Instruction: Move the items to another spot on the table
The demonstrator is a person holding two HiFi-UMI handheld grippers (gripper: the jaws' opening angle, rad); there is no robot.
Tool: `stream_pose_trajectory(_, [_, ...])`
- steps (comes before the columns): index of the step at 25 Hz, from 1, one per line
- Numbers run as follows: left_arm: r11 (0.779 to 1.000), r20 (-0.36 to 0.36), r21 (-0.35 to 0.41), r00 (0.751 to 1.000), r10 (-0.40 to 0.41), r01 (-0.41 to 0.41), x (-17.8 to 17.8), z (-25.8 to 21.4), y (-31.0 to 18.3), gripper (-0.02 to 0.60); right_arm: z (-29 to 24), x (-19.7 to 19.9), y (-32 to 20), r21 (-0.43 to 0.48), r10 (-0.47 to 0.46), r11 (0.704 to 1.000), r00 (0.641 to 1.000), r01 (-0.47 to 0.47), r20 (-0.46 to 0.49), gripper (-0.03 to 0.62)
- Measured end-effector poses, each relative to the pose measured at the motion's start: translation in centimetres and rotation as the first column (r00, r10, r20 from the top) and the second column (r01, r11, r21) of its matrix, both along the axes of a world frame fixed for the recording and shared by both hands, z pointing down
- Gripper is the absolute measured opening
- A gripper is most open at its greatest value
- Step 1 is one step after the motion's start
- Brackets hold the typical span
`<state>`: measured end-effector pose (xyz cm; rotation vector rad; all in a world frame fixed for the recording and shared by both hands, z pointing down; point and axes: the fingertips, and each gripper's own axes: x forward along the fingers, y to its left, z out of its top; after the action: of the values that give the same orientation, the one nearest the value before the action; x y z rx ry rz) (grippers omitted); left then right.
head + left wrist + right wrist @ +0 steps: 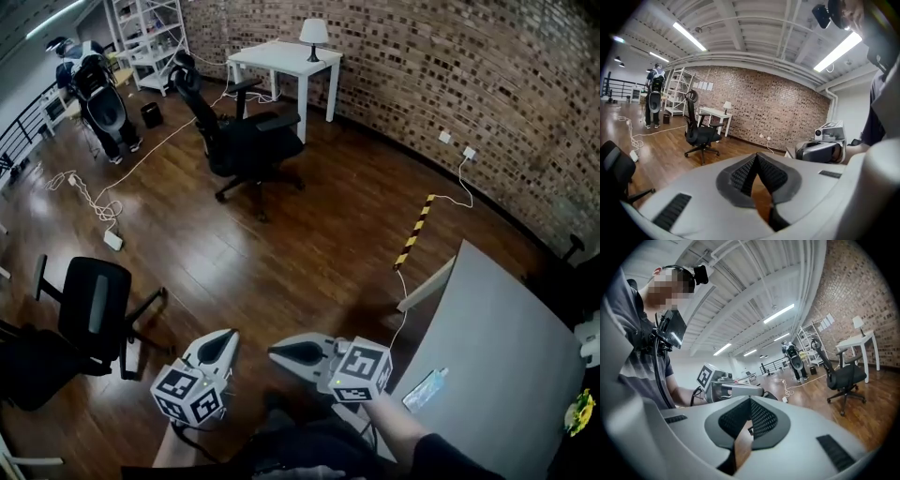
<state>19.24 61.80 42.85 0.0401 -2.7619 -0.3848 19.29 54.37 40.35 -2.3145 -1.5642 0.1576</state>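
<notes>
Left gripper (228,336), right gripper (274,352) — jaws closed, nothing held, over wooden floor (309,253), grey table (506,337) at right

The left gripper (223,341) and right gripper (279,353) are pale grey with black pads and cubes patterned in black-and-white squares. At four o'clock, the counter (506,347) is plain grey. A yellow-and-black striped strip (413,232) lies on the dark brown plank floor (309,244). The brick wall (469,75) is mottled red-brown.
</notes>
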Motion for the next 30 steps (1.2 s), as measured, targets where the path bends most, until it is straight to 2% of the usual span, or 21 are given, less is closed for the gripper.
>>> stream_pose_trajectory(3, [0.999, 0.024, 0.033, 0.999, 0.024, -0.025, 0.0, 0.4, 2.6, 0.008, 0.4, -0.3, 2.8, 0.068, 0.044, 0.996, 0.996, -0.049, 0.073, -0.021])
stream_pose_trajectory(5, [0.997, 0.028, 0.058, 0.999, 0.042, -0.044, -0.4, 1.0, 3.9, 0.008, 0.2, -0.9, 4.0, 0.079, 0.074, 0.993, 0.992, -0.083, 0.106, -0.021])
stream_pose_trajectory(9, [0.985, 0.047, 0.101, 0.989, 0.139, -0.143, -4.2, 1.4, 4.0, 0.008, -0.8, -3.6, 3.8, 0.078, 0.181, 0.978, 0.972, -0.194, 0.148, -0.021])
stream_pose_trajectory(12, [0.961, 0.070, 0.090, 0.965, 0.254, -0.260, -9.2, 0.9, 2.0, 0.008, -0.7, -7.4, 1.8, 0.088, 0.304, 0.943, 0.937, -0.321, 0.171, -0.021])
stream_pose_trajectory(15, [0.921, 0.076, 0.047, 0.921, 0.383, -0.386, -14.0, 0.6, -1.3, 0.008, -0.1, -11.3, -1.4, 0.087, 0.425, 0.893, 0.891, -0.442, 0.160, -0.021])
stream_pose_trajectory(17, [0.897, 0.068, 0.027, 0.896, 0.438, -0.440, -17.2, 0.5, -3.3, 0.008, 0.3, -13.6, -3.5, 0.082, 0.474, 0.870, 0.870, -0.487, 0.138, -0.021])
stream_pose_trajectory(21, [0.880, 0.036, -0.006, 0.879, 0.476, -0.476, -23.7, -0.5, -5.3, 0.008, 0.3, -17.9, -6.4, 0.102, 0.485, 0.869, 0.874, -0.485, 0.025, -0.023])
stream_pose_trajectory(24, [0.858, -0.002, -0.044, 0.859, 0.512, -0.512, -27.6, -1.4, -6.6, 0.008, -0.7, -21.3, -7.7, 0.039, 0.499, 0.866, 0.866, -0.498, -0.025, -0.025])
stream_pose_trajectory(26, [0.847, -0.012, -0.067, 0.850, 0.527, -0.527, -30.0, -1.7, -7.7, 0.008, -1.6, -23.7, -8.4, -0.016, 0.523, 0.852, 0.852, -0.524, -0.037, -0.025])
stream_pose_trajectory(28, [0.839, -0.003, -0.059, 0.841, 0.542, -0.541, -32.2, -2.2, -9.1, 0.008, -2.3, -25.7, -9.3, -0.048, 0.545, 0.837, 0.838, -0.546, -0.025, -0.025])
stream_pose_trajectory(30, [0.818, 0.002, -0.054, 0.819, 0.574, -0.573, -34.1, -2.4, -11.0, 0.008, -2.6, -27.6, -10.6, -0.056, 0.575, 0.817, 0.818, -0.573, 0.009, -0.025])
